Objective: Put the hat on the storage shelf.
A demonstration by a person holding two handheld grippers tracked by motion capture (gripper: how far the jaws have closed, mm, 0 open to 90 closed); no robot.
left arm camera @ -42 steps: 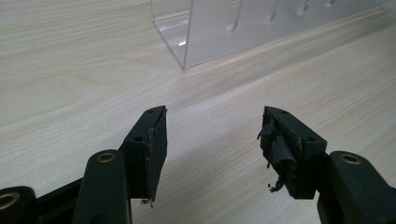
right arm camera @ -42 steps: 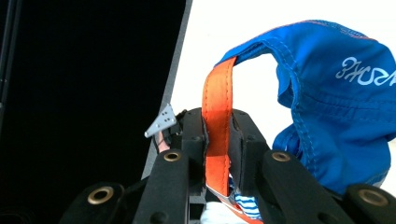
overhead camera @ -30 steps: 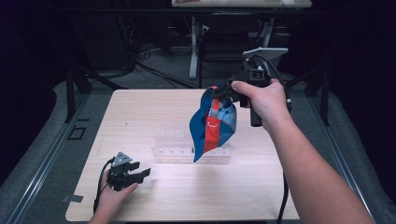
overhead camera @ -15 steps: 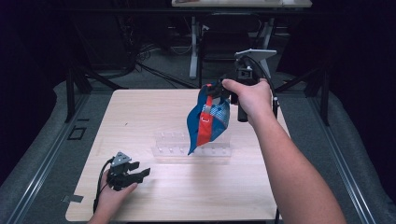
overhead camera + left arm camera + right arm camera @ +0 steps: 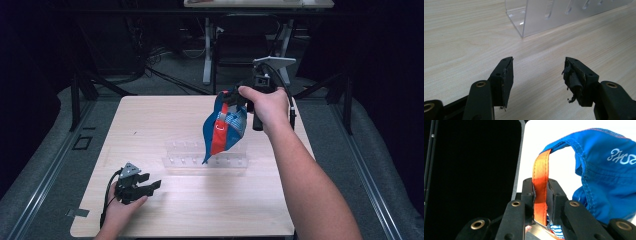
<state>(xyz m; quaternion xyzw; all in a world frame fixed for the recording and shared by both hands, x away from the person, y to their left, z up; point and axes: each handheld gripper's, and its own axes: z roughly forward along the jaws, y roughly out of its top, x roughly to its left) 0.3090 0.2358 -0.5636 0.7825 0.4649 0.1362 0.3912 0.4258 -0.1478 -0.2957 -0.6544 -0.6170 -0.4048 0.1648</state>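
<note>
Left claw [image 5: 150, 186] rests on the desk [image 5: 150, 120] with its jaws spread wide and nothing between them, on the person's side of the clear acrylic rack [image 5: 205, 159] and near that rack's left end. Above and just beyond the rack, the right claw [image 5: 541, 192] is clamped on the orange strap [image 5: 541, 177] of a blue cloth bag [image 5: 223, 129], which hangs in the air over the rack.

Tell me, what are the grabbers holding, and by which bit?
The right gripper pinches the blue bag by its orange strap, lifting it above the table. The left gripper is open, holding nothing.
</note>
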